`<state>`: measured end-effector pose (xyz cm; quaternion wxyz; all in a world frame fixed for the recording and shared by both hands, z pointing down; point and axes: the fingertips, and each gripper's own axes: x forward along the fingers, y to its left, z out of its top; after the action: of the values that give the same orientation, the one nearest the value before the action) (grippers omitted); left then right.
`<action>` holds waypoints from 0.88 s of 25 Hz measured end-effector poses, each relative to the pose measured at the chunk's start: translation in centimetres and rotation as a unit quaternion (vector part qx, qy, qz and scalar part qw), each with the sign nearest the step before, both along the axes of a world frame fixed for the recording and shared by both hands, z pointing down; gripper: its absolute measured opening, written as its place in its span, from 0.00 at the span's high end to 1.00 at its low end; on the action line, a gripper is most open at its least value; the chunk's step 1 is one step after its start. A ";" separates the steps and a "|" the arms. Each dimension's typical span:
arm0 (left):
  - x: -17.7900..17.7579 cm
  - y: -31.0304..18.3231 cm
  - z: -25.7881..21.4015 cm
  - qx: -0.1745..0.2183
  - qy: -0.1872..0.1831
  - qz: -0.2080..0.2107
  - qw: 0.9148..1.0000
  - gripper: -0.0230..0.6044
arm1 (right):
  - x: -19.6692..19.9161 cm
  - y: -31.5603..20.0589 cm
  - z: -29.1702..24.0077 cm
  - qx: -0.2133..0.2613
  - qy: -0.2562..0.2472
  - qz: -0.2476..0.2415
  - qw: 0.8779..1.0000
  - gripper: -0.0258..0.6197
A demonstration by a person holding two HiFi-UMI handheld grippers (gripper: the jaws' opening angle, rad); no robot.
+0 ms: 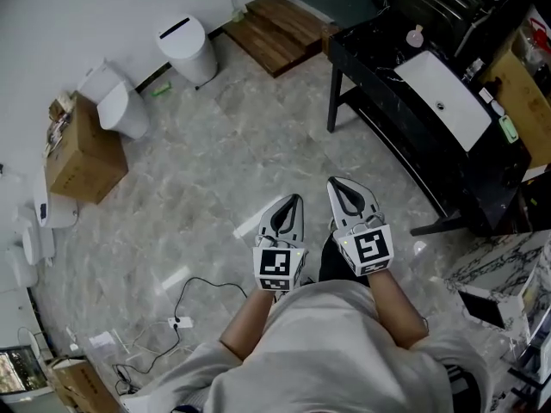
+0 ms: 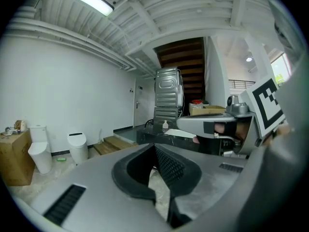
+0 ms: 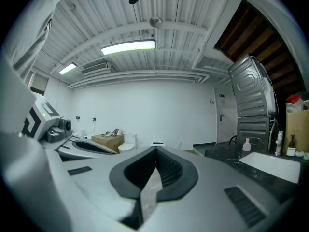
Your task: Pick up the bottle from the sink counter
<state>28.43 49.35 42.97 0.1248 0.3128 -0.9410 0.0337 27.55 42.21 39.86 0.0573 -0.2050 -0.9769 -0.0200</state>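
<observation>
Away at the room's far side, the bottle (image 1: 416, 35) stands on the black worktop (image 1: 370, 80), just beside the white sink (image 1: 448, 97). Over the floor (image 1: 215, 170), the left gripper (image 1: 293, 206) and right gripper (image 1: 342, 189) hang side by side, well apart from it, each with jaws together on nothing.

You had a cardboard box (image 1: 82, 157) at ten o'clock, toilet (image 1: 119, 108) just beside it, white bin (image 1: 189, 50) around eleven, wooden steps (image 1: 275, 28) at twelve.
</observation>
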 end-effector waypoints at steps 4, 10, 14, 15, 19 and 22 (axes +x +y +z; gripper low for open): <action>-5.0 -4.0 0.0 -0.015 0.001 0.012 1.000 0.94 | -5.0 -3.9 0.9 -0.016 0.013 0.005 1.000 0.95; -11.1 -10.7 0.0 -0.040 0.023 0.041 0.998 0.94 | -13.2 -11.1 0.8 -0.035 0.018 0.015 0.999 0.95; -15.2 -15.4 0.6 -0.035 0.044 0.058 0.997 0.94 | -17.6 -16.1 1.3 -0.047 0.028 0.014 0.998 0.95; -15.9 -16.6 0.9 -0.038 0.047 0.064 0.996 0.94 | -18.3 -17.5 1.5 -0.056 0.031 0.019 0.998 0.95; -18.3 -21.0 1.8 -0.054 0.060 0.096 0.992 0.94 | -20.2 -22.7 1.8 -0.076 0.035 0.053 0.995 0.95; -19.9 -24.3 1.8 -0.066 0.056 0.124 0.989 0.94 | -20.6 -26.1 1.7 -0.084 0.029 0.076 0.993 0.95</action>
<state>8.57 25.07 44.75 0.1926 0.4195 -0.8822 0.0932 6.95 16.13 41.54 0.0701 -0.1344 -0.9858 0.0726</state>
